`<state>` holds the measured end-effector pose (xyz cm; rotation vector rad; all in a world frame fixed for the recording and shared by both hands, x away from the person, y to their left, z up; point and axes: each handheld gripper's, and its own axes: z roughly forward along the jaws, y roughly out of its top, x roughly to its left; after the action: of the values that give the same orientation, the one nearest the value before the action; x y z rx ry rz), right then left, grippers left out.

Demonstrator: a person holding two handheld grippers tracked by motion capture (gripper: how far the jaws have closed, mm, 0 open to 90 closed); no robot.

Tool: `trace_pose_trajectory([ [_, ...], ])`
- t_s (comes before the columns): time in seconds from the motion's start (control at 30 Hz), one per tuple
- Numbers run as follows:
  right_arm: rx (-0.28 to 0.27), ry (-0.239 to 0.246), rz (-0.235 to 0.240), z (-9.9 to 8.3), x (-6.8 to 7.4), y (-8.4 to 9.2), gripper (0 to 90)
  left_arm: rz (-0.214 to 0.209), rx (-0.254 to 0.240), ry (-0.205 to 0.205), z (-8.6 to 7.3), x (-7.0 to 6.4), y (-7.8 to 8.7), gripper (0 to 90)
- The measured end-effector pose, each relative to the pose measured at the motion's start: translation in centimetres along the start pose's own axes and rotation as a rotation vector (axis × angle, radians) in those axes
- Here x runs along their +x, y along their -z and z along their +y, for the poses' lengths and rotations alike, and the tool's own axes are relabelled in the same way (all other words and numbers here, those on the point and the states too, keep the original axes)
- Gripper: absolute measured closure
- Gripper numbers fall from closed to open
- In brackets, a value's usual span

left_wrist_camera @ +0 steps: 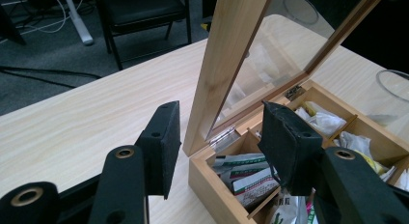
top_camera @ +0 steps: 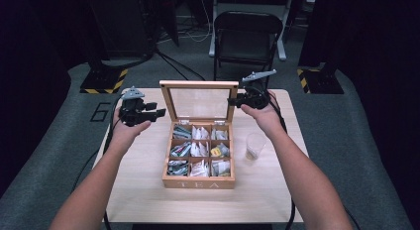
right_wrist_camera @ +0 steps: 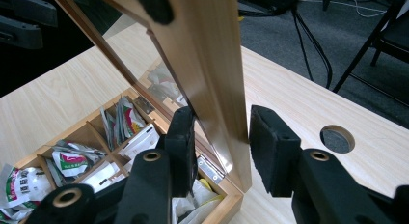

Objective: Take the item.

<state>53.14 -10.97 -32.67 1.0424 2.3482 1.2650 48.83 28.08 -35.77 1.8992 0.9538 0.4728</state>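
On the light wooden table (top_camera: 138, 190) sits a wooden tea box (top_camera: 199, 183) with "TEA" on its front wall, pretty much dead centre. Its glass-paned lid (top_camera: 200, 102) stands upright at the back edge, hinged along the far side, pane facing the person. The box is nearly square, divided into a grid of compartments stuffed with tea bags (top_camera: 199, 149), and its front points toward the person.

Around it: a clear plastic cup (top_camera: 254, 145) stands just beside the box on the right, not touching. Behind the table there's a black folding chair (top_camera: 246, 34), plus cables on the grey floor and yellow-black striped stand bases off both far corners. A round cable hole (right_wrist_camera: 337, 138) shows in the table near the right rear corner.

Left hand-held gripper (top_camera: 157, 113) hovers beside the lid's left edge; in the left gripper view its jaws are spread, straddling the lid's frame edge without pressing on it. Right hand-held gripper (top_camera: 231, 101) is at the lid's right edge, and in the right gripper view its jaws (right_wrist_camera: 219, 142) are also spread either side of the frame (right_wrist_camera: 212, 64), with a visible gap on the outer side. So the upright lid itself is what sits between each pair of jaws.
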Motion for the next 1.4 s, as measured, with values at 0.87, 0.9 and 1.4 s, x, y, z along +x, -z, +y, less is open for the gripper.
trace_pose_trajectory([
  [0.87,-0.023,-0.002,0.037,-1.6,1.1,1.2,57.8,-0.022,-0.011,-0.05,2.0,-1.6,-0.3,61.0],
  [0.9,-0.025,0.003,0.038,-1.7,1.2,1.3,57.8,-0.022,-0.013,-0.052,2.0,-1.6,-0.3,61.1],
  [1.4,-0.063,0.005,0.048,-2.7,2.5,2.6,53.4,-0.038,-0.011,-0.061,0.9,-2.2,0.4,60.8],
])
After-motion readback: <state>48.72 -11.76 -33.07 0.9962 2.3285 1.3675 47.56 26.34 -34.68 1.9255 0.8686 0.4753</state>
